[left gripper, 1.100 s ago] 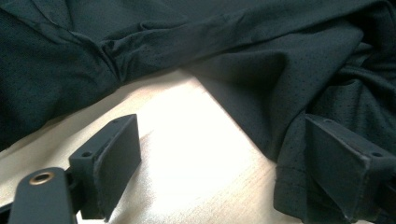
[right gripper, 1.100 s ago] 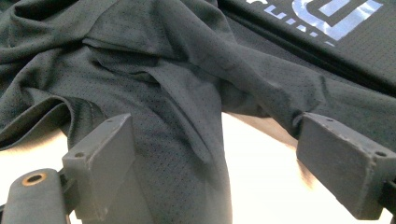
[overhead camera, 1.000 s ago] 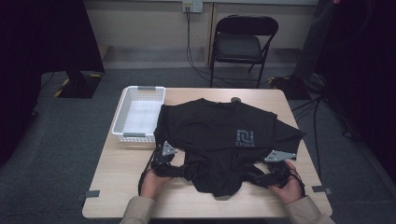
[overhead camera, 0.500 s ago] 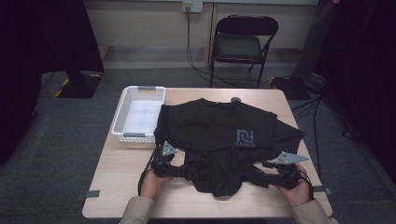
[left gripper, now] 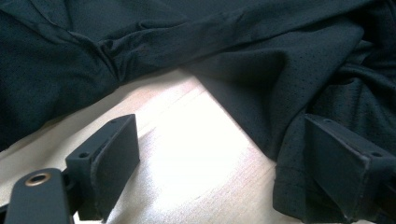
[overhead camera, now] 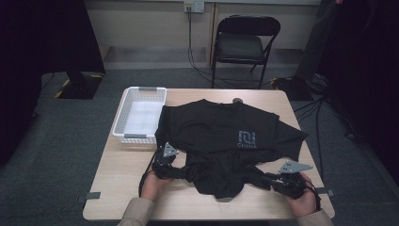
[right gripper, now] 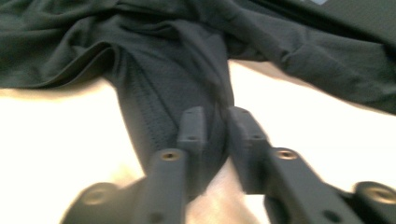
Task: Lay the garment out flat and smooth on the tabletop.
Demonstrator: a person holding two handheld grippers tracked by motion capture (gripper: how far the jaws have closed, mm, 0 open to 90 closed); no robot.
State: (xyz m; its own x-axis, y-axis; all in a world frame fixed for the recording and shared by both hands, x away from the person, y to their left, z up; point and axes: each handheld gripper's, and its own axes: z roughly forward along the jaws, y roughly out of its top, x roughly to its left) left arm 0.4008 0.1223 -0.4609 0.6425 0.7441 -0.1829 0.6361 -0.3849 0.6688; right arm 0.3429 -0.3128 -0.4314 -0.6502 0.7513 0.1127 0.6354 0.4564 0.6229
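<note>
1. On the pale wooden desk [overhead camera: 117,188], a black short-sleeved T-shirt with a grey chest logo [overhead camera: 221,132] is lying spread, its near hem bunched.
2. Beside it, a white slotted plastic basket [overhead camera: 139,114] is sitting at the far left corner, likely awaiting the garment.
3. The right tool [right gripper: 215,123] is pinching a fold of hem, seemingly to pull it.
4. The left tool [left gripper: 219,154] is resting with jaws apart, fabric lying against one jaw.
</note>
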